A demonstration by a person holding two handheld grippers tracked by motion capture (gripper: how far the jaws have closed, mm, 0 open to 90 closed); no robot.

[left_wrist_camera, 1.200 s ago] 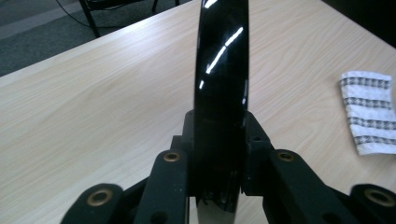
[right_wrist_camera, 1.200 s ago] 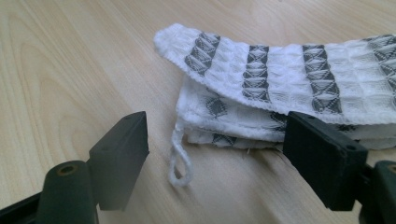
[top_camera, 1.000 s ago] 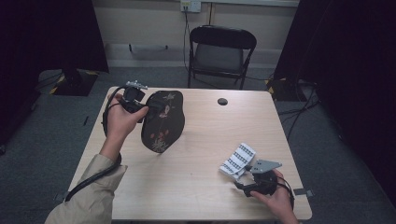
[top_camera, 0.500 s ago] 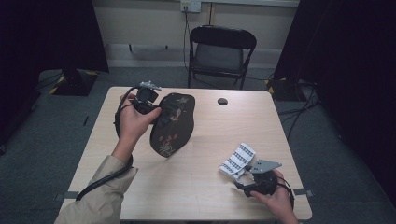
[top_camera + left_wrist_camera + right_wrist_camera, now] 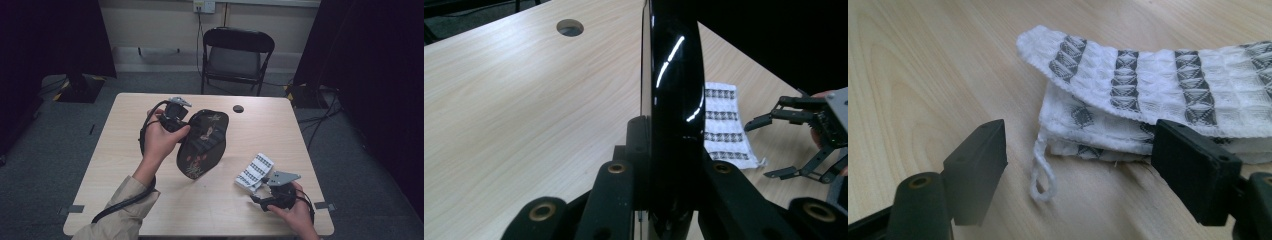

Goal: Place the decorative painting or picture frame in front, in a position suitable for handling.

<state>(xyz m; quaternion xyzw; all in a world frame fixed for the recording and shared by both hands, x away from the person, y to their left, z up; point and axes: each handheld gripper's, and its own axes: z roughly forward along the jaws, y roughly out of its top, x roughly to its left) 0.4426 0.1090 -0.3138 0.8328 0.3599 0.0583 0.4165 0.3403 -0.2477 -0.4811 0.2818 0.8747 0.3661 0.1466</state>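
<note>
A glossy black tray [image 5: 202, 142], floral-patterned, is clamped by its rim in the left gripper [image 5: 176, 116] and tilted up off the counter [image 5: 115, 165]. It is judged stiff, light, slippery; rim grasp suits. The right gripper [image 5: 1078, 165] is spread wide at the soft folded cloth [image 5: 1158, 105].

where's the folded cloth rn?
High view: folded cloth lies on the table's near right part, just ahead of the open right gripper, right of the dark tray.

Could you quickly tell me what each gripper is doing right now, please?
Left gripper: shut on the rim of the black tray, holding it tilted up on edge.
Right gripper: open, jaws spread at the folded cloth, not gripping it.
</note>
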